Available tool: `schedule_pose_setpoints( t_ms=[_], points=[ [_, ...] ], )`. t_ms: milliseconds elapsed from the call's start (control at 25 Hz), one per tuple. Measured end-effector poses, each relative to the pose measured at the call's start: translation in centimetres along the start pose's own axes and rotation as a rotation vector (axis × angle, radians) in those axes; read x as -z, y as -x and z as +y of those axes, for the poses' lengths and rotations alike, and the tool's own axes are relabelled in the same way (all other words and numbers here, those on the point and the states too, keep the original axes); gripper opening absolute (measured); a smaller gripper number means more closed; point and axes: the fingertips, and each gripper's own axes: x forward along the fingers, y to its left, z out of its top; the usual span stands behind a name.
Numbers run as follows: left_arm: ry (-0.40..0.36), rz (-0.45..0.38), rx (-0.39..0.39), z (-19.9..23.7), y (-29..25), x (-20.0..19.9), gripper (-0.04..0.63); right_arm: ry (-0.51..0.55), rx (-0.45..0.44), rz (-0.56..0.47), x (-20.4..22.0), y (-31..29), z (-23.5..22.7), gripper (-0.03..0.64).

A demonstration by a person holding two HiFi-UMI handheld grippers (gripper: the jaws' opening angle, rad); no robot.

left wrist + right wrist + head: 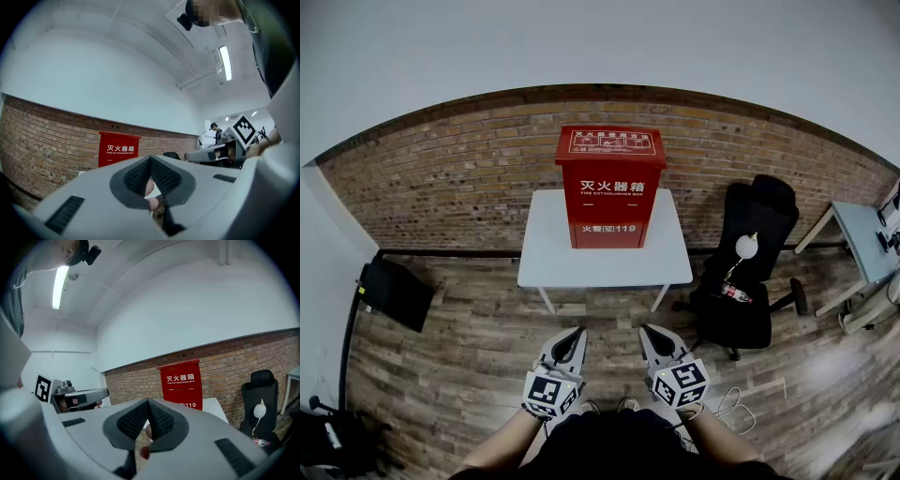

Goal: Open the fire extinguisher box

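Fire extinguisher box upright, seemingly closed, well ahead of us, midway between our left gripper and right gripper, both clenched empty.

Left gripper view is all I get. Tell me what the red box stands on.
Observer: The box stands on a white table, at its back edge against the brick wall.
Operator: Now give me the grippers' position.
Observer: The left gripper and right gripper hang over wooden floor, well short of the table.
Operator: Report obstacles.
Observer: A black chair stands right of the table, off the direct path.
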Motion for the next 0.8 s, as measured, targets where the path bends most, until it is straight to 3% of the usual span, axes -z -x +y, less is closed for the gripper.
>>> schedule_pose_setpoints(
  t_ms=[440, 640, 800],
  points=[
    [0.007, 0.011, -0.004, 0.9, 0.1, 0.2, 0.048, -0.004, 0.026, 0.003, 0.6, -1.1, 0.4, 0.018],
    [0.005, 0.025, 0.003, 2.3, 0.2, 0.4, 0.048, -0.061, -0.012, -0.003, 0.9, -2.2, 1.3, 0.018],
    [0.016, 0.031, 0.014, 3.3, 0.7, 0.7, 0.048, -0.063, 0.020, 0.002, 1.2, -3.1, 1.8, 0.018]
  ],
)
